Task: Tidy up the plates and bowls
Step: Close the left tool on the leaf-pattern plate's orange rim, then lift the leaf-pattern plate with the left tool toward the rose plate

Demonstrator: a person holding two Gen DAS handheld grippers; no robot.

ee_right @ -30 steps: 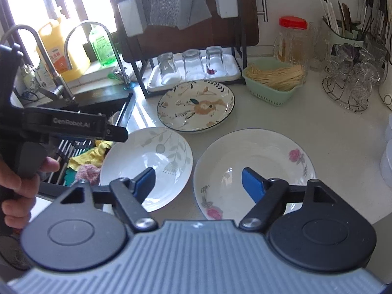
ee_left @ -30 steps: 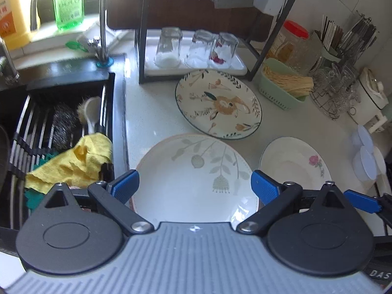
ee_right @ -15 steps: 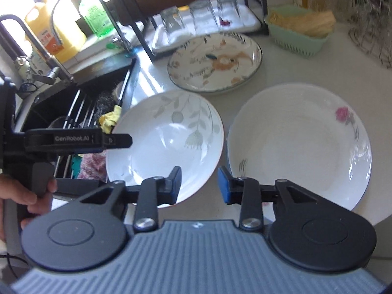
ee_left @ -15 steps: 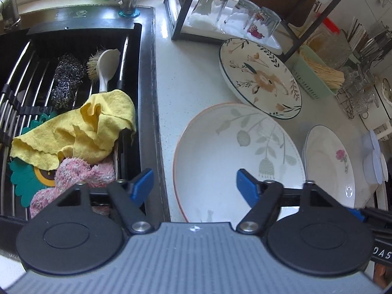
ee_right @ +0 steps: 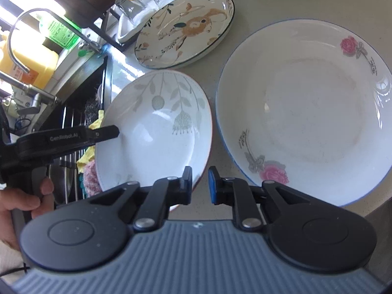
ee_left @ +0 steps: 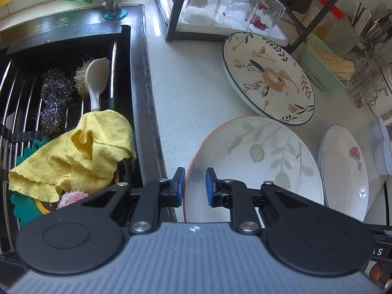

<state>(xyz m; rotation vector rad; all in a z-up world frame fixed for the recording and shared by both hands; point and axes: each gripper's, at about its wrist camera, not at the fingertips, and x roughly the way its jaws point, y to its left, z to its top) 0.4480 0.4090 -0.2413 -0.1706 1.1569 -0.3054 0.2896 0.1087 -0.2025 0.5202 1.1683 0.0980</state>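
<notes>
Three dishes lie on the white counter. A leaf-patterned plate [ee_left: 254, 161] with an orange rim is nearest; it also shows in the right wrist view [ee_right: 156, 127]. My left gripper [ee_left: 194, 186] has narrowed its blue pads around this plate's left rim. My right gripper [ee_right: 199, 185] has narrowed its pads around the same plate's right rim. A rose plate [ee_right: 303, 112] lies to the right, also in the left wrist view [ee_left: 345, 171]. A rabbit-patterned plate [ee_left: 267, 76] lies behind, also in the right wrist view [ee_right: 186, 29].
A black sink [ee_left: 137, 78] at left holds a yellow cloth [ee_left: 80, 152], scourer and brush. A rack tray with upturned glasses [ee_left: 208, 0] stands behind. A green basket [ee_left: 323, 71] and wire glass holder sit at right.
Both grippers moved down and forward to the leaf plate and narrowed their jaws from wide open to a small gap around its rim, left on the left edge, right on the right edge.
</notes>
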